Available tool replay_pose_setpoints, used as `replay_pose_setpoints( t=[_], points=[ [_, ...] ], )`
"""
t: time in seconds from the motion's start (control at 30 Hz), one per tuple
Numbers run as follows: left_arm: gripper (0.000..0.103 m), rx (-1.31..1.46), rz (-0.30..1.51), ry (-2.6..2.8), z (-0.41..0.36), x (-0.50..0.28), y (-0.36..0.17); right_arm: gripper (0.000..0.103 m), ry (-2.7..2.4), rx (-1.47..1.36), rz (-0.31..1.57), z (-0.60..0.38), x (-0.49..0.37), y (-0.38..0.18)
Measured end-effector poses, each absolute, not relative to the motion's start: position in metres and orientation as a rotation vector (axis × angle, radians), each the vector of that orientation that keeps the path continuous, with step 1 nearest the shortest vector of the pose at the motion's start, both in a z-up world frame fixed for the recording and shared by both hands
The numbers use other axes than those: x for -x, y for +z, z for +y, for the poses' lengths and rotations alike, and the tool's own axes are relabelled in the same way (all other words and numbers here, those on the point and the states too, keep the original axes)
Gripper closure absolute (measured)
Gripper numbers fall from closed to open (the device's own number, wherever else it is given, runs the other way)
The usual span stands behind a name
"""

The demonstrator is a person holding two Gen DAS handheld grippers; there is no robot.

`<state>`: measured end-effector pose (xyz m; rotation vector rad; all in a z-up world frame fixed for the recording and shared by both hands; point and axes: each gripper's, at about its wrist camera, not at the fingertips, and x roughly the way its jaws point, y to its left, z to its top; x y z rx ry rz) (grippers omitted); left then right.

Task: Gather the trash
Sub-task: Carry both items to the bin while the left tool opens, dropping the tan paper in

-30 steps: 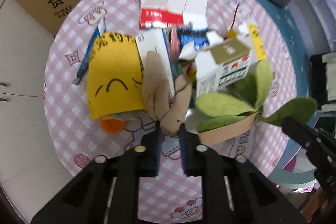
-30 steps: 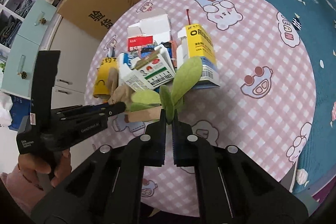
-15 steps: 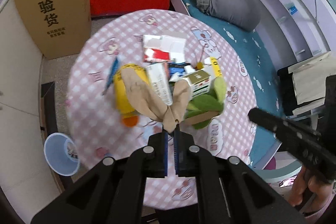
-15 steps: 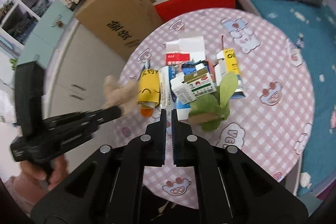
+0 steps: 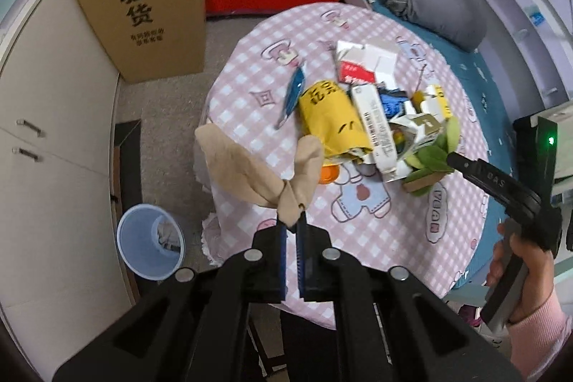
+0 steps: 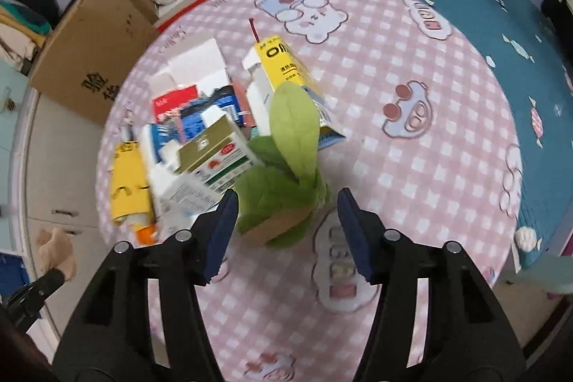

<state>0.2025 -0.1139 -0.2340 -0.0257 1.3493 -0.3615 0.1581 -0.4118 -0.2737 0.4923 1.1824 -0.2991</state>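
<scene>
Bin (image 5: 150,244) sits on the floor at the left, and the left gripper (image 5: 290,231), clenched on a beige sock (image 5: 261,174), looks mid-carry, so next it needs to get over the bin and let go. Right gripper (image 6: 286,224) is opening around the green plush plant (image 6: 283,181) on the table (image 6: 447,138), pads not touching yet.

Left gripper (image 5: 290,221) jaws clamped shut; right gripper (image 6: 286,203) jaws opening.
</scene>
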Motion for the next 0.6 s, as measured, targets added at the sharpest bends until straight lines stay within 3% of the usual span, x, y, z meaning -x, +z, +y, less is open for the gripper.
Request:
replay_pose_setpoints(
  t=[0.13,0.2,0.6],
  points=[
    [0.099,0.052,1.368,-0.349,-0.120,-0.208,-0.241,0.092,-0.234,-0.485,1.257,-0.414,-0.177,-0.296],
    [0.099,0.060,1.363,-0.356,-0.123,-0.211,-0.240,0.097,-0.220,-0.471,1.262,-0.414,-0.178,-0.292],
    [0.099,0.049,1.284,-0.447,-0.103,-0.204,-0.214,0.098,-0.108,-0.435,1.077,-0.353,-0.132,-0.179]
  ],
)
